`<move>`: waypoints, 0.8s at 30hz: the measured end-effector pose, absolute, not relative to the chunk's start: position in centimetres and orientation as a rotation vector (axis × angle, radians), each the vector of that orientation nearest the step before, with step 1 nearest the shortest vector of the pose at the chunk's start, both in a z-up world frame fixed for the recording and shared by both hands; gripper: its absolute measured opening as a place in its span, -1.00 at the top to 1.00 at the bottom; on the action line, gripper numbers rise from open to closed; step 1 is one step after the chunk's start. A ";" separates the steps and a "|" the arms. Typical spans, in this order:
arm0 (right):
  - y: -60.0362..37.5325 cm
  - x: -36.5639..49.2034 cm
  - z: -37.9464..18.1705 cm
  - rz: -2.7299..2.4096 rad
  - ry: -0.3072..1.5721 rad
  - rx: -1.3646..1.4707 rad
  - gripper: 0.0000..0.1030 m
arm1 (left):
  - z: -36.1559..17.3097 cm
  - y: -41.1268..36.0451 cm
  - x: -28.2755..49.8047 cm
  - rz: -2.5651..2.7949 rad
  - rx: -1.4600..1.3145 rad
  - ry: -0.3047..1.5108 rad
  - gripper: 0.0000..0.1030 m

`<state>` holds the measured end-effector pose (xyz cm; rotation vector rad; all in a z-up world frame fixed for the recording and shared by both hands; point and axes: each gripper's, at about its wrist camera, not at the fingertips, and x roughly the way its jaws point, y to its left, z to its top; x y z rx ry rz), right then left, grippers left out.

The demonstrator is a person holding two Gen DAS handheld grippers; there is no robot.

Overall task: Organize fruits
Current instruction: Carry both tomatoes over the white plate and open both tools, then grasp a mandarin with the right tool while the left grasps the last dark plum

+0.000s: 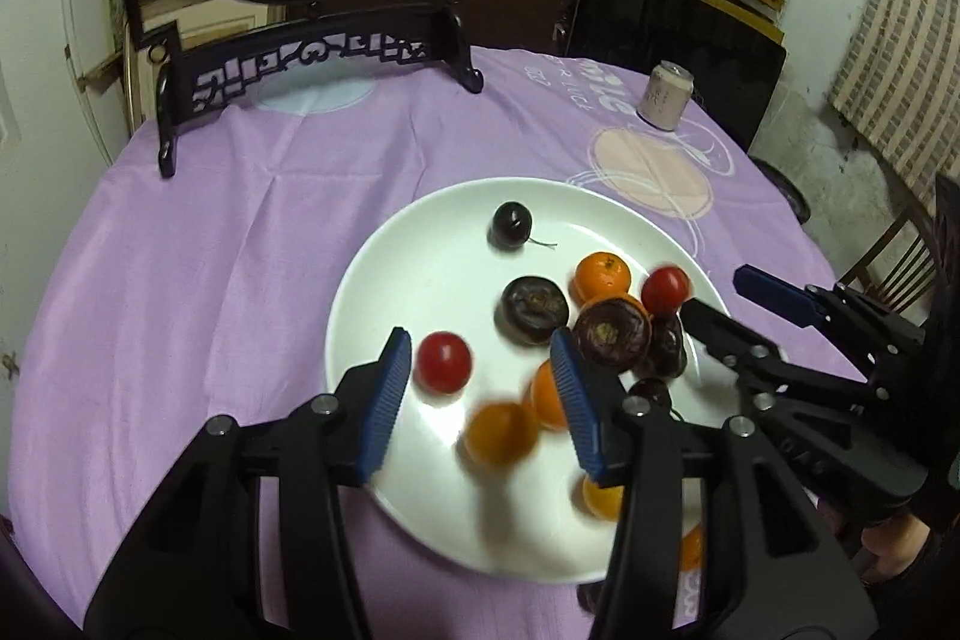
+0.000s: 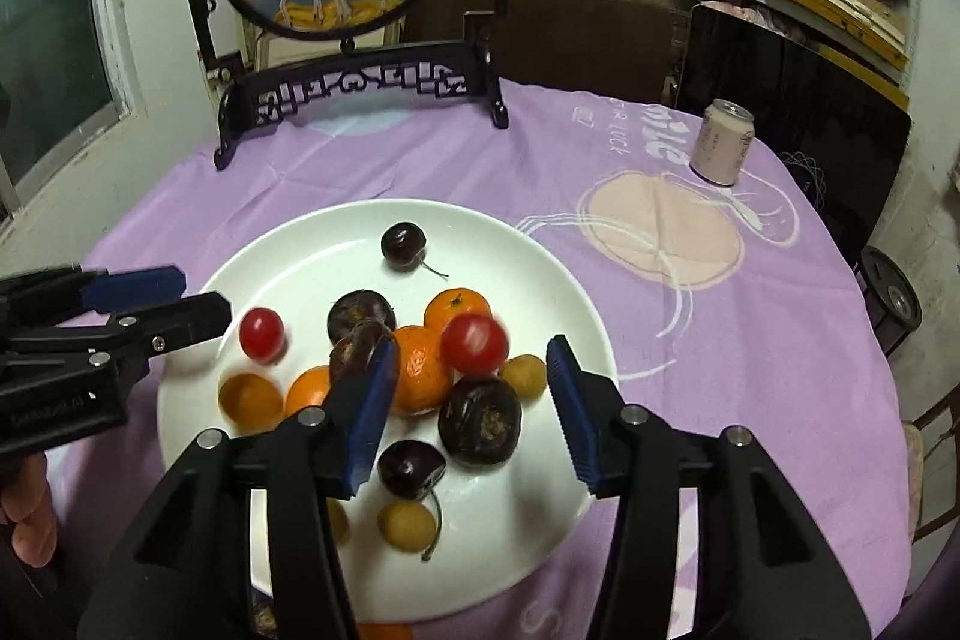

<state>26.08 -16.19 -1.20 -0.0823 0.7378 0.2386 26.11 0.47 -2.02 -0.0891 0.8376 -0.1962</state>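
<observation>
A white plate [image 1: 420, 280] [image 2: 288, 256] on the purple cloth holds several fruits: dark cherries [image 1: 510, 224] [image 2: 404, 246], oranges [image 1: 603, 275] [image 2: 458, 308], red tomatoes [image 1: 444, 361] [image 2: 261, 333], dark brown fruits [image 1: 533, 309] [image 2: 479, 420] and small yellow fruits [image 2: 410, 524]. One orange fruit [image 1: 501, 433] and one tomato [image 2: 474, 343] are motion-blurred. My left gripper [image 1: 480, 388] is open above the plate's near side, holding nothing; it also shows in the right wrist view [image 2: 180, 292]. My right gripper [image 2: 471, 400] is open above the fruit pile, holding nothing; it also shows in the left wrist view [image 1: 714, 292].
A black carved stand with a round deer painting [image 1: 312, 58] [image 2: 360, 88] stands at the table's far side. A pale drink can [image 1: 665, 94] [image 2: 722, 142] stands at the far right. Shelves with boards are behind. A chair [image 1: 900, 256] is to the right.
</observation>
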 end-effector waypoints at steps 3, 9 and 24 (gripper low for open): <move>-16.9 23.9 -0.8 0.239 0.741 -0.062 -0.01 | -1.6 1.5 24.3 -0.201 -0.139 0.831 0.05; -18.3 17.1 -2.1 0.325 0.817 0.016 -0.02 | -2.0 2.9 17.1 -0.240 -0.160 0.796 0.03; -16.3 15.0 -6.2 0.326 0.956 -0.043 -0.02 | -3.6 2.6 12.2 -0.298 -0.135 0.834 -0.27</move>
